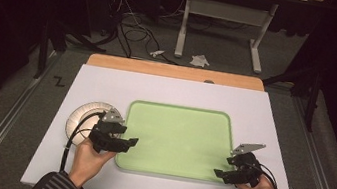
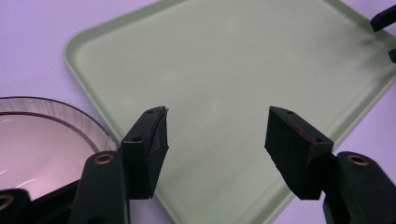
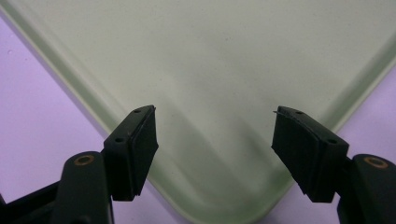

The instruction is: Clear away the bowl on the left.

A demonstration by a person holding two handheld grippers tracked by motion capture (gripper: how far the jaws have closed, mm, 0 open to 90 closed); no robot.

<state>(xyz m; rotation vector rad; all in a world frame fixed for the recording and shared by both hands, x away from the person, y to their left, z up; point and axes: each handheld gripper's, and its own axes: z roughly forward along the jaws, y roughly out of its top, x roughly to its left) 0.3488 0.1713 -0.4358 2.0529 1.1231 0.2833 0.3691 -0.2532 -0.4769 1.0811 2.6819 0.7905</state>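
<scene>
Both grippers, left (image 1: 133,142) and right (image 1: 218,172), gape wide over green tray (image 1: 180,110) corners; grip opposite rims evenly, lift level.

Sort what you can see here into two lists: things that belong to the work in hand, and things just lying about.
In the work:
- green tray, empty, both grippers over its near corners
- white plate left of the tray
- left gripper, jaws apart
- right gripper, jaws apart

Lying about:
- crumpled paper on the floor
- cables on the floor
- white stand beyond the table
</scene>
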